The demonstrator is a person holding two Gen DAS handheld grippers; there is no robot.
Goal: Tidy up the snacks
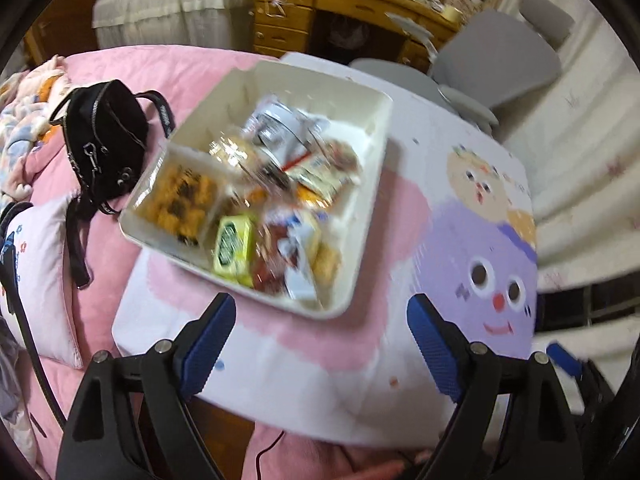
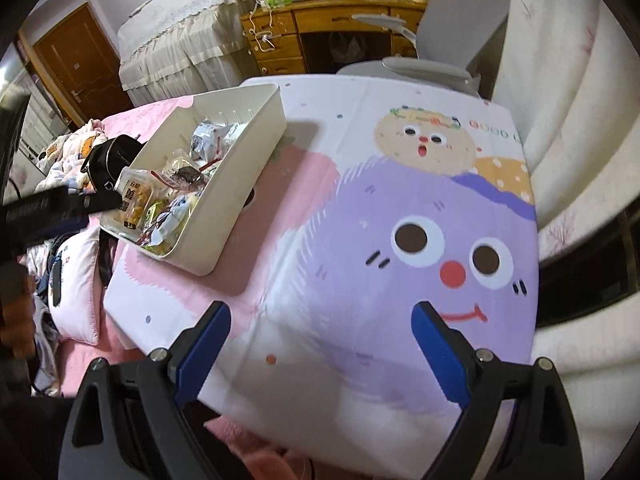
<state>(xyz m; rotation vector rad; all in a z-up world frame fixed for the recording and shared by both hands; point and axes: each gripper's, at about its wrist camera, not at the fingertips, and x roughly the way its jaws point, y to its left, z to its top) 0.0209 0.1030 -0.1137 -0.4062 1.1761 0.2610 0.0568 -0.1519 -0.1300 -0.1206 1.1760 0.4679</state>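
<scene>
A cream divided box full of wrapped snacks sits on the left part of a small cartoon-print table. It holds orange snack packs, a yellow-green pack and silver packs. My left gripper is open and empty, just in front of the box's near edge. In the right wrist view the box is at the left. My right gripper is open and empty above the purple cartoon face. The left gripper's body shows at the left edge.
A black bag lies on the pink bed left of the table. A grey chair stands behind the table, a wooden desk beyond it. White curtains hang at the right.
</scene>
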